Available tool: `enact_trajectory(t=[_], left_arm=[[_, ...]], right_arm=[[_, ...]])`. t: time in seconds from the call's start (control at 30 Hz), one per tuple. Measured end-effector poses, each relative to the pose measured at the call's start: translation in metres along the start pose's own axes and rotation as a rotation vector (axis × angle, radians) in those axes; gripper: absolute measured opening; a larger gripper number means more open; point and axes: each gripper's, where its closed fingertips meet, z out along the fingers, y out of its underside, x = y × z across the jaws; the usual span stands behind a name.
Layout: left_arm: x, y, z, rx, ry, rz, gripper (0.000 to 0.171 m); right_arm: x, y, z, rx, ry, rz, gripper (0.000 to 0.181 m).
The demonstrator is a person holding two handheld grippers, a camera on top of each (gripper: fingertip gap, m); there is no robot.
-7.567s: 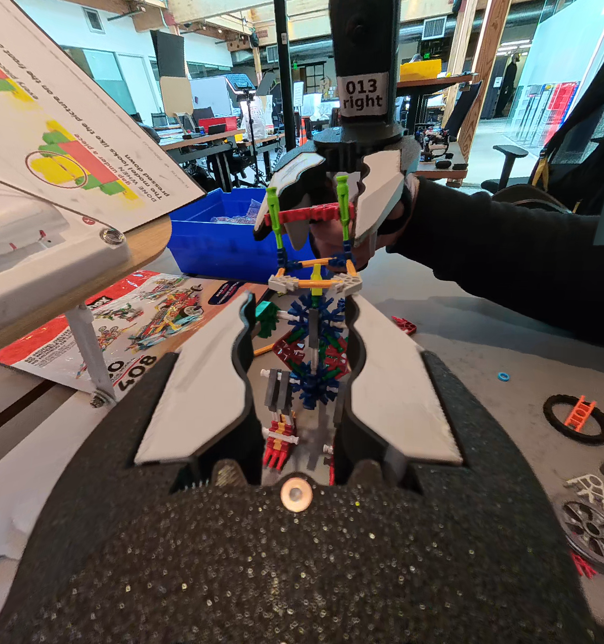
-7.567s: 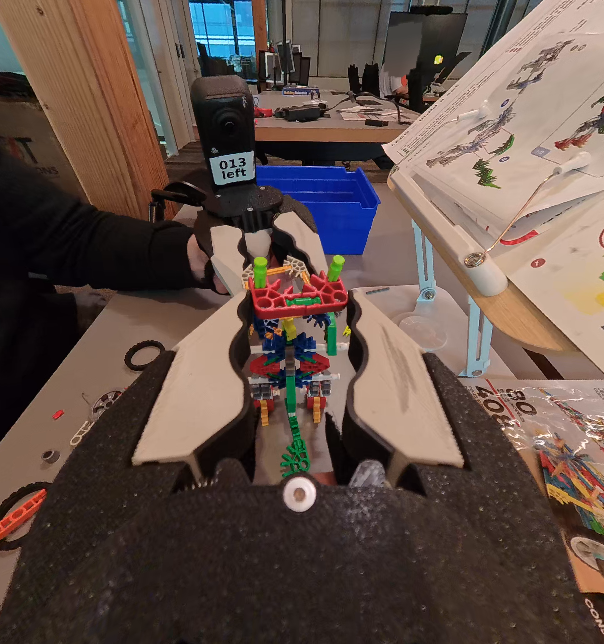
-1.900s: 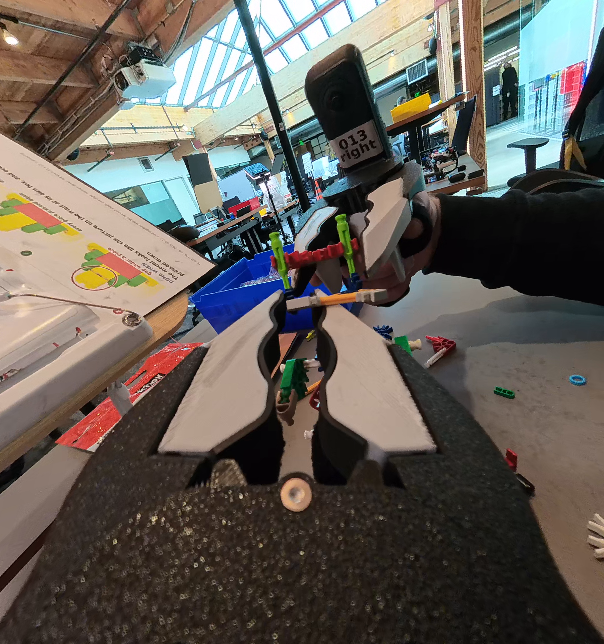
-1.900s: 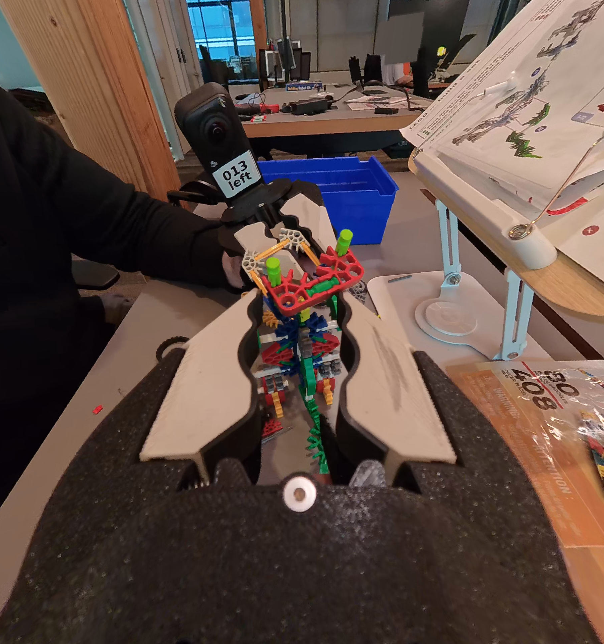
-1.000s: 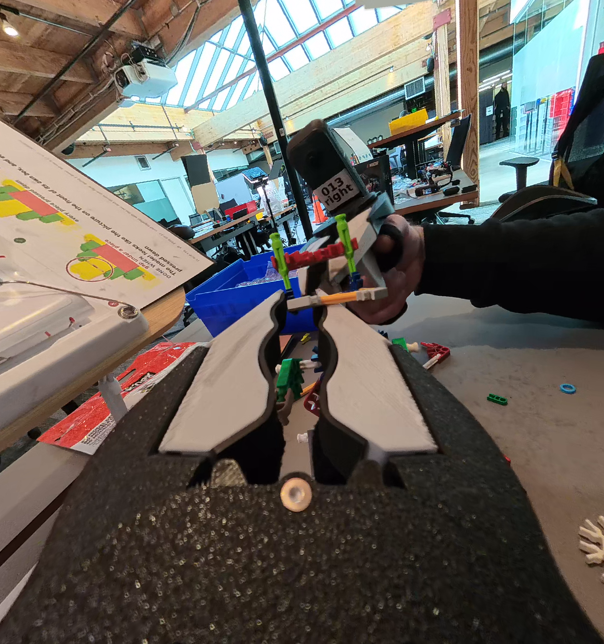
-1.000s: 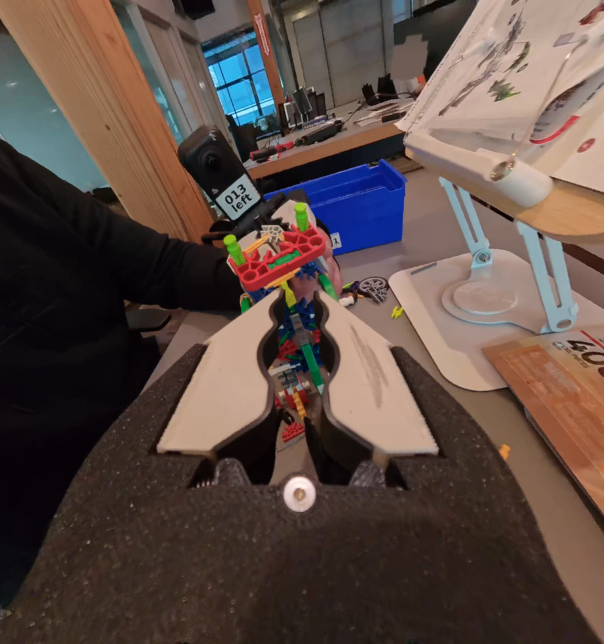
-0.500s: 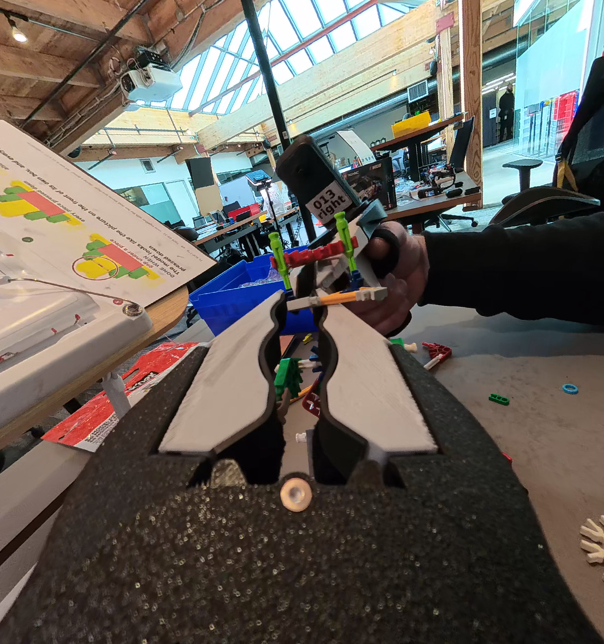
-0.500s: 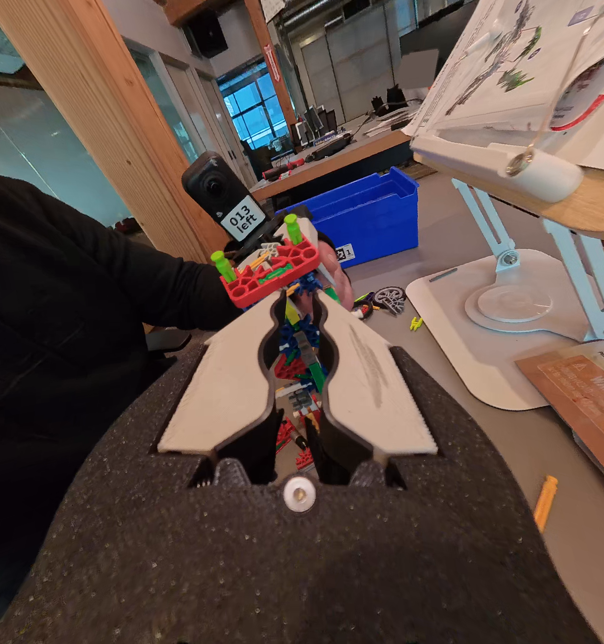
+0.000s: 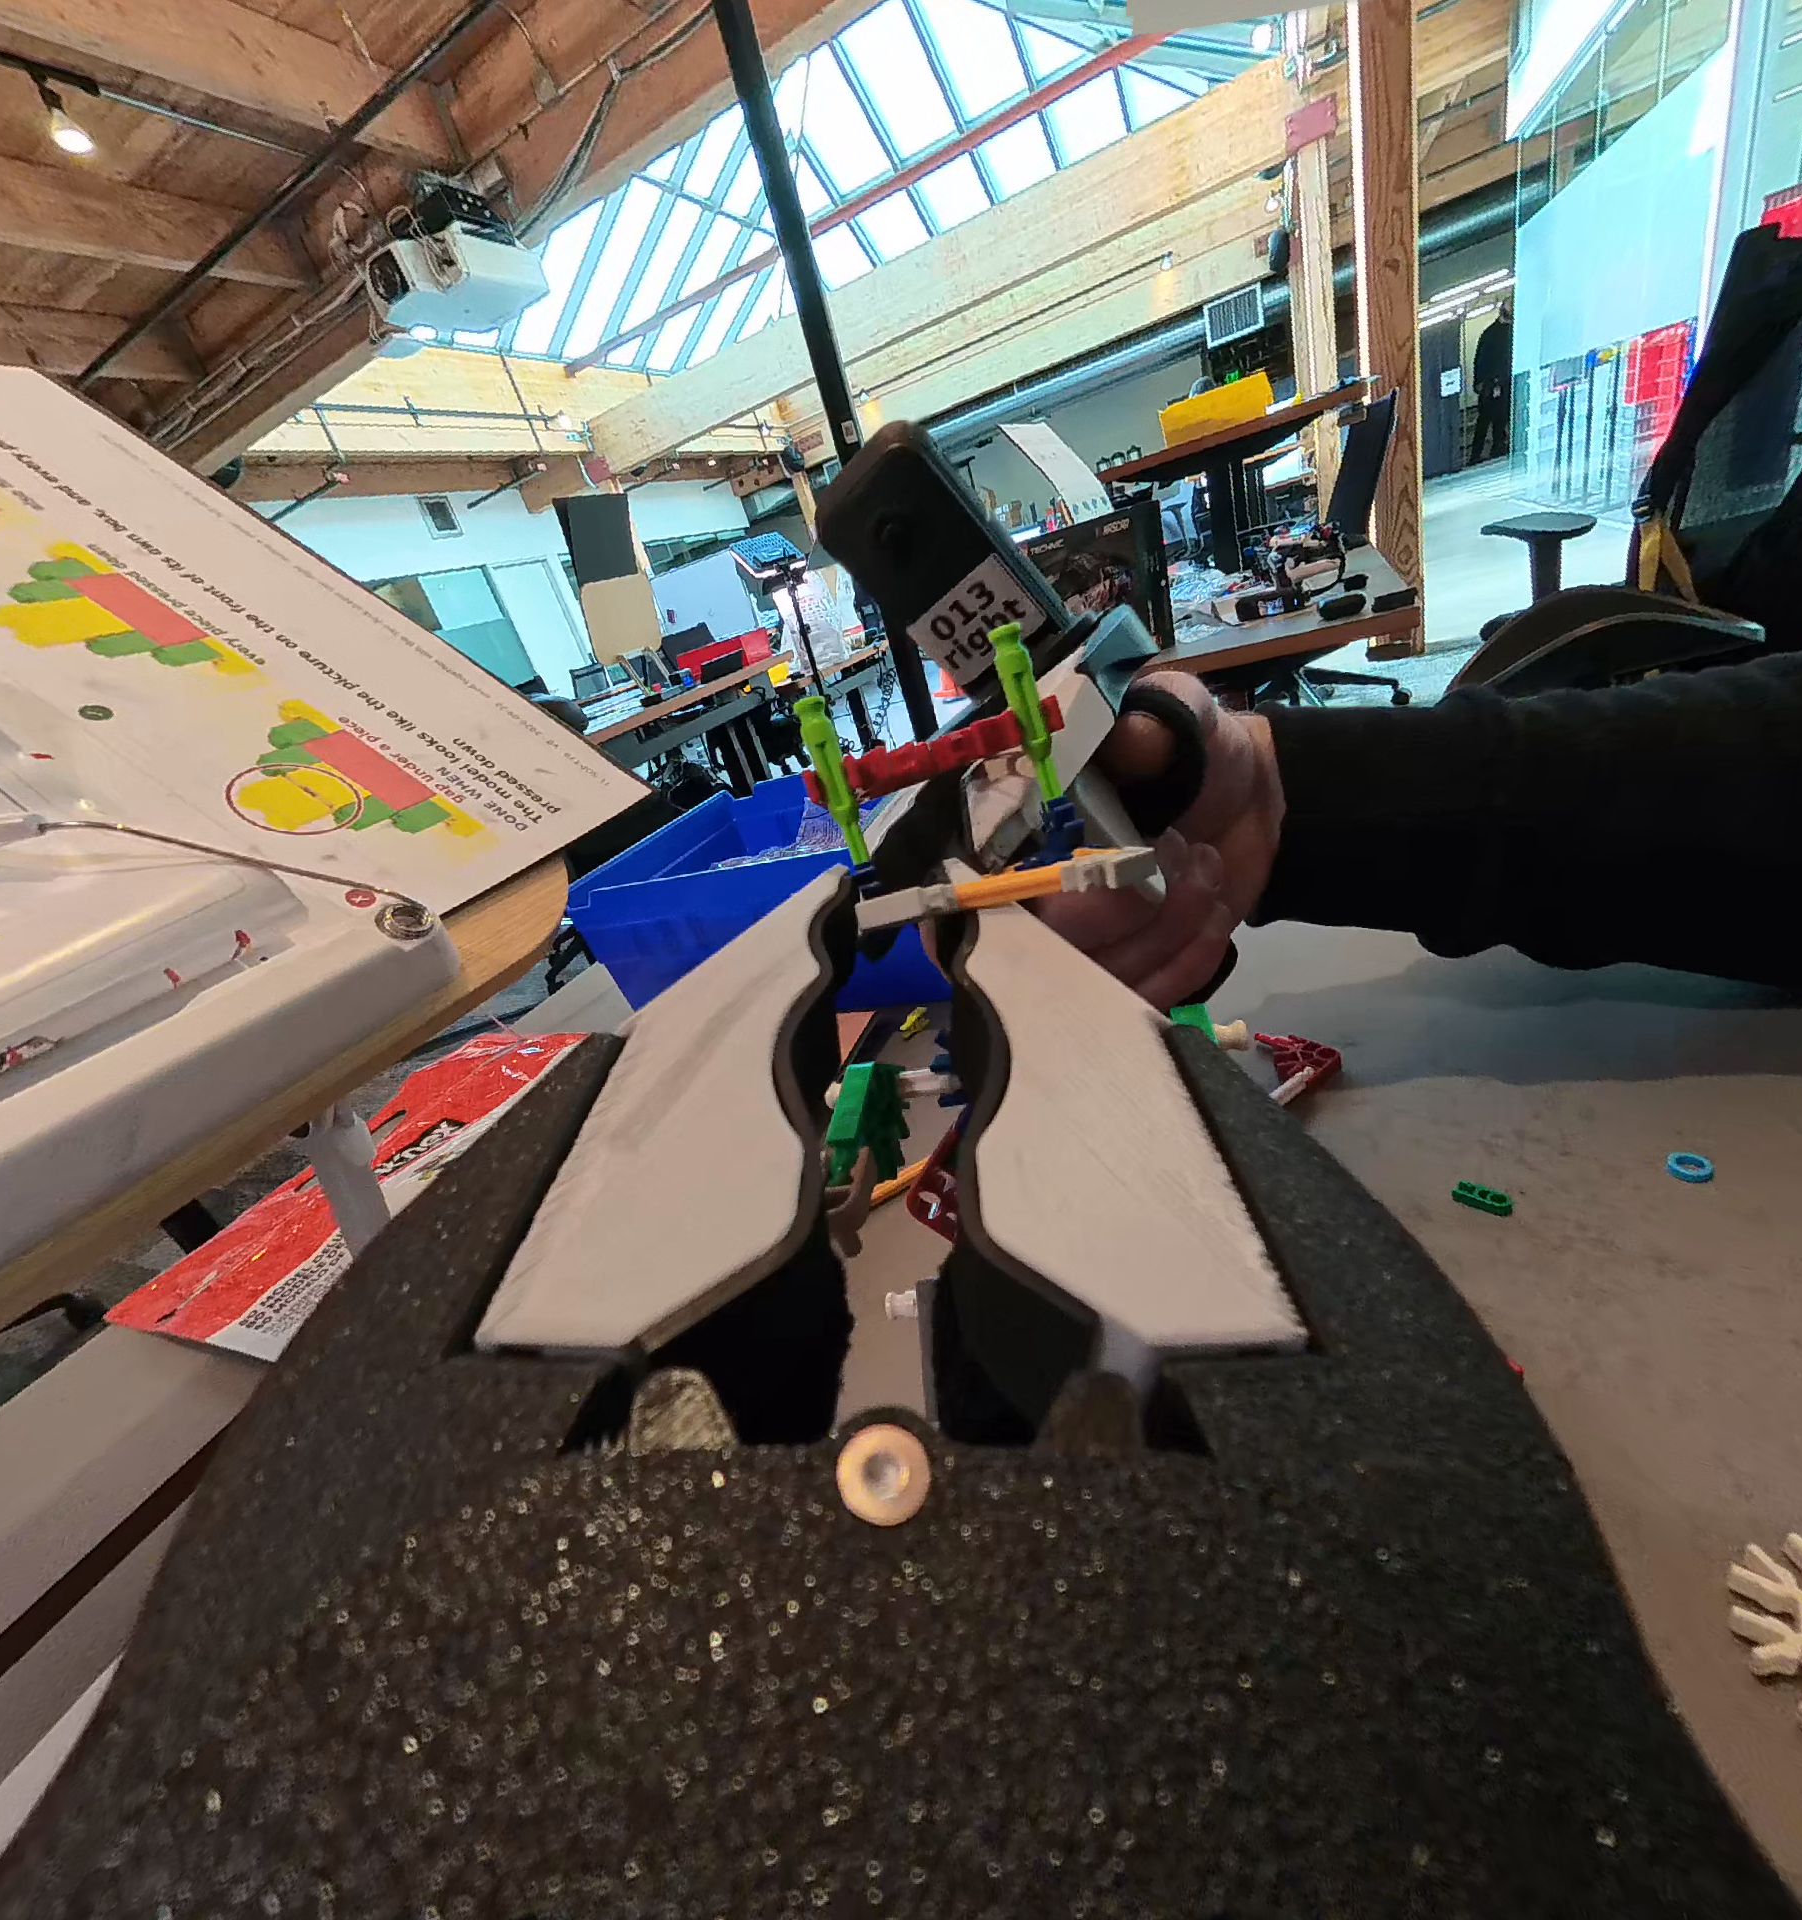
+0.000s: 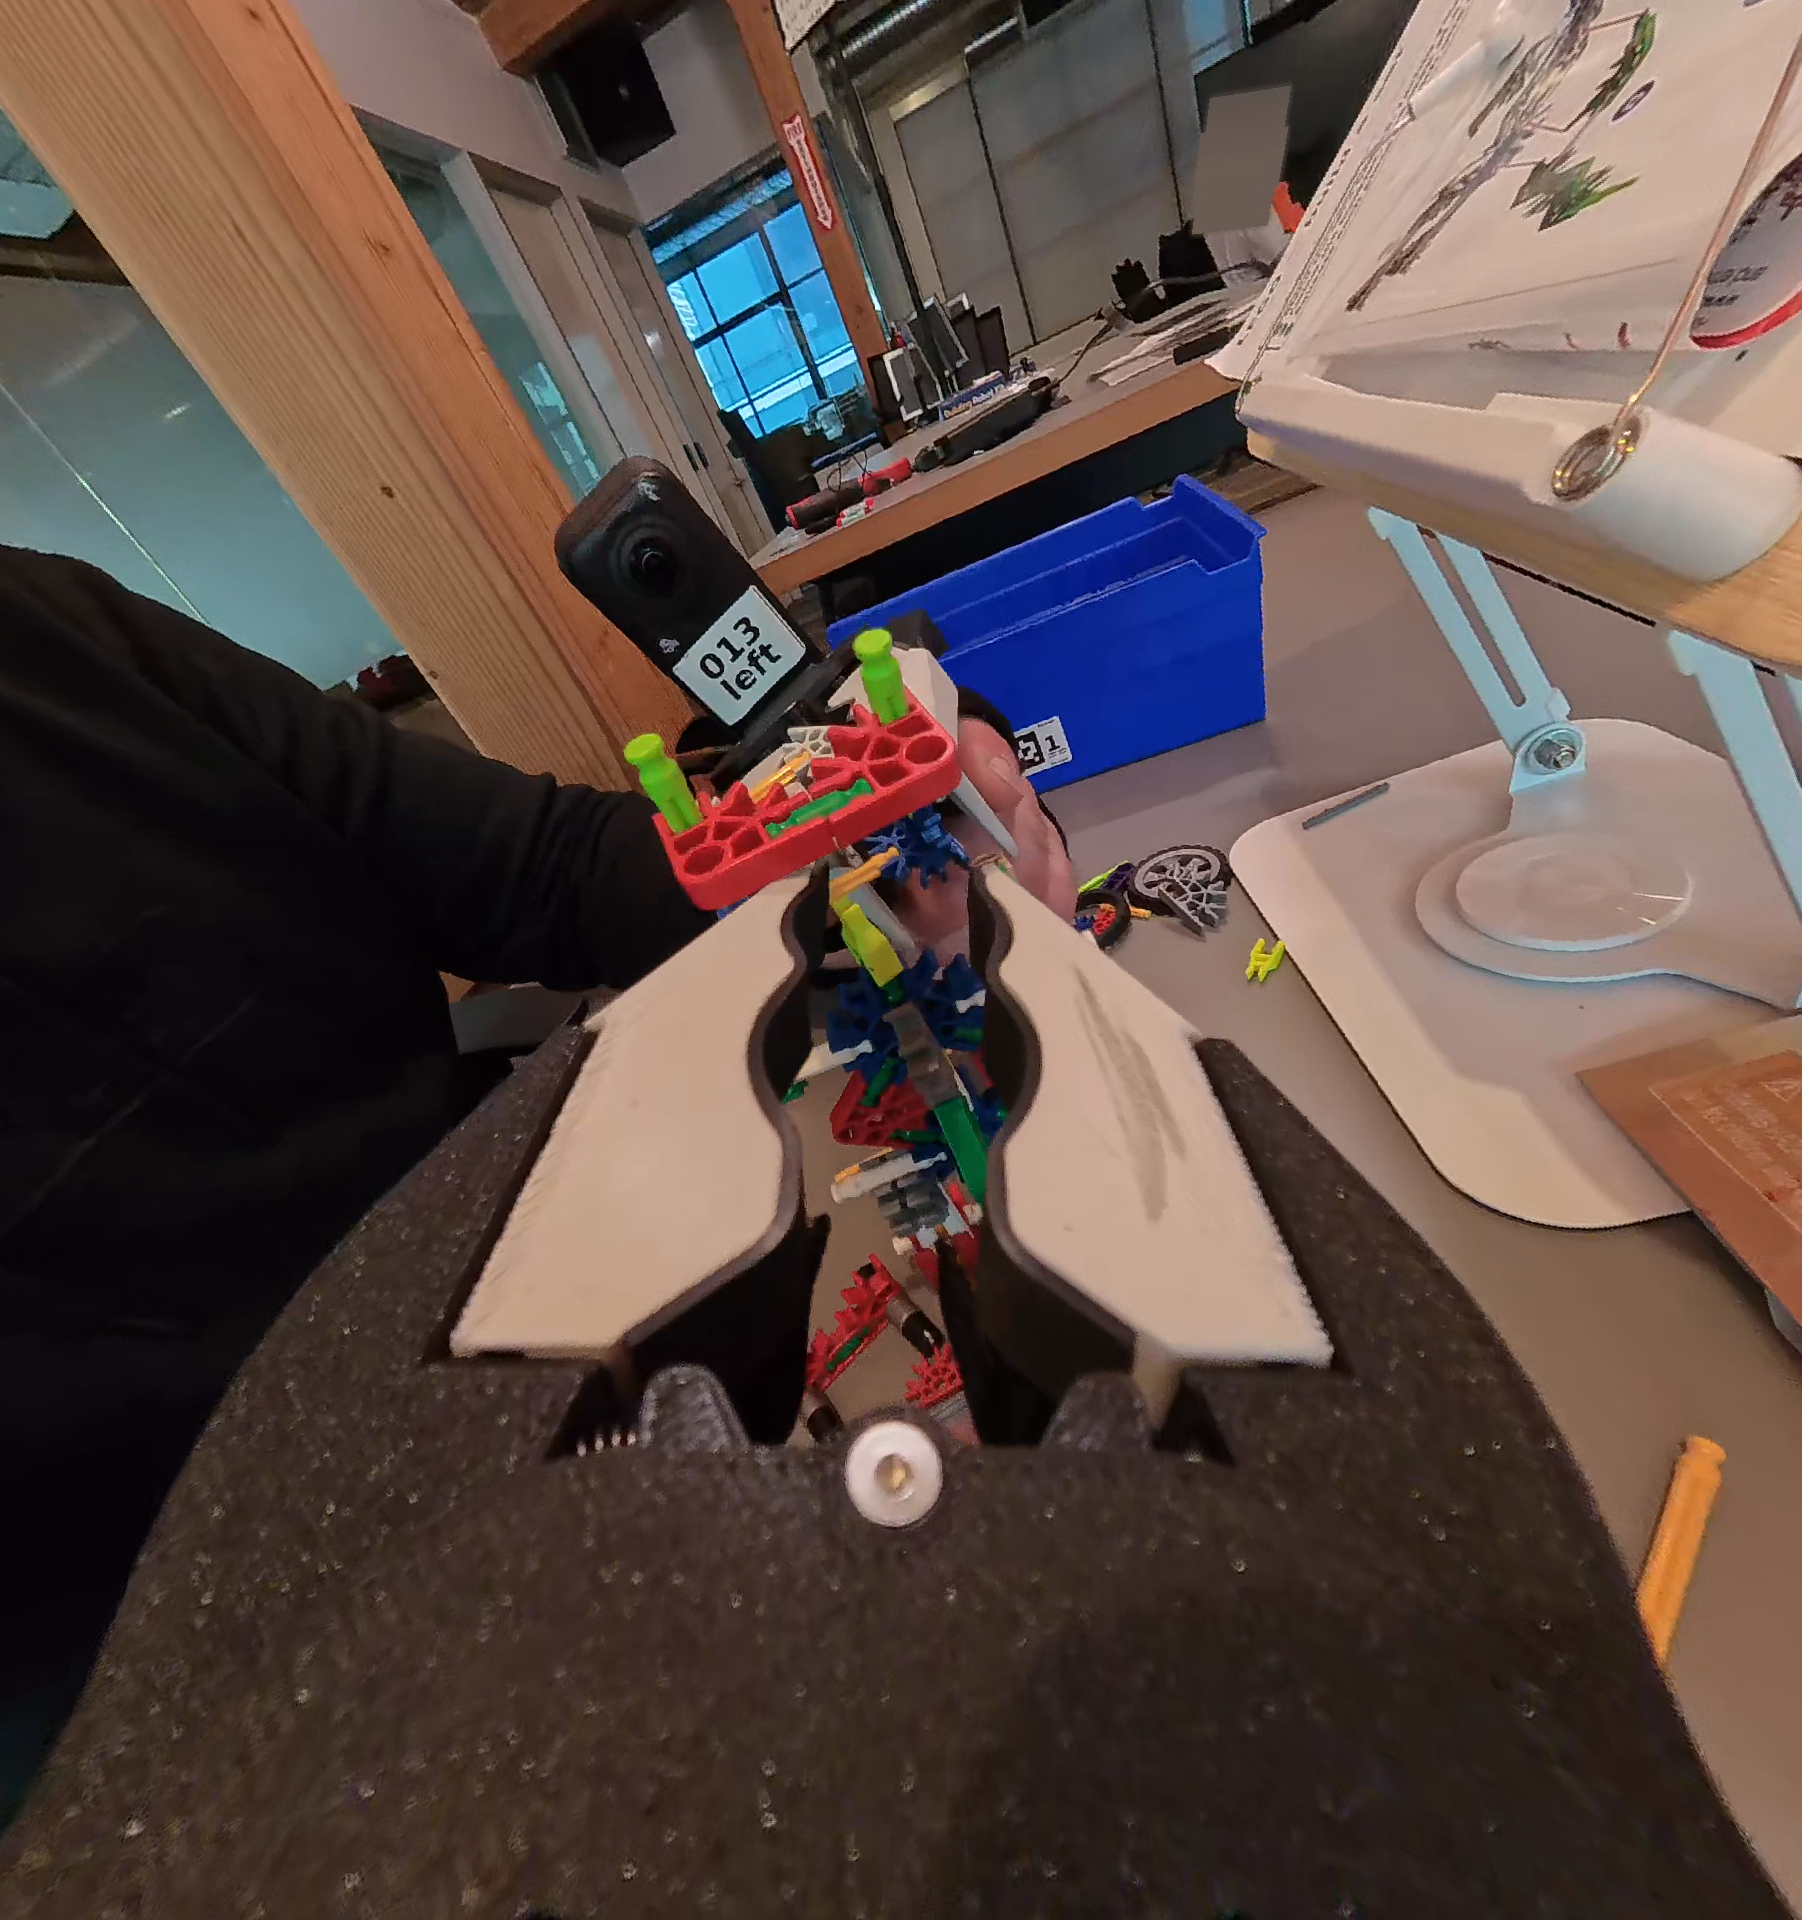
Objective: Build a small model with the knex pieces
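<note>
Multicoloured rod-and-connector toy model (image 10: 907,1049), with a red plastic lattice plate (image 10: 809,805) on top carrying two lime green pegs (image 10: 658,779), hangs above the grey bench (image 9: 1603,1299) between my two grippers, near its middle. My right gripper (image 10: 892,904) has its white fingers (image 10: 1105,1132) pressed in on the model's blue and green midsection just below the red plate, so it is pinching the model. My left gripper (image 9: 902,914) faces it from the other side; its white fingers (image 9: 689,1112) are drawn narrow on a short orange rod with grey end connectors (image 9: 1001,883) at the model's edge, pinching that rod at its tips. In the left wrist view I see the right gripper (image 9: 1011,800) farther off, tilted, with a bare hand (image 9: 1177,831) and black sleeve (image 9: 1562,821) behind it.

Beyond the model a blue plastic bin (image 10: 1094,623) sits toward the far edge of the bench. A white book stand with a wooden shelf (image 10: 1531,914) holds an open instruction booklet (image 9: 253,665) at the bench's side, and a red printed box sheet (image 9: 357,1184) lies under it. Loose pieces are scattered on the bench: a small spoked grey wheel (image 10: 1183,883), a yellow rod (image 10: 1676,1538), a white snowflake connector (image 9: 1801,1621), a blue ring (image 9: 1690,1166) and a small green link (image 9: 1481,1197)
</note>
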Motion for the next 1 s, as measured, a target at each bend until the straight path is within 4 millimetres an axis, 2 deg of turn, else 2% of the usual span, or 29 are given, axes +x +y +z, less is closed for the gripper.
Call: enact_trajectory(t=[0.47,1.0], left_arm=[[0.0013,-0.0019,0.0049,0.002,0.007,-0.014,0.011],[0.0041,0.0021,0.002,0.004,0.014,-0.004,0.011]], right_arm=[[-0.0012,-0.0024,-0.0048,0.01,0.007,-0.02,0.024],[-0.0013,0.0048,-0.0028,-0.058,0.029,-0.073,0.024]])
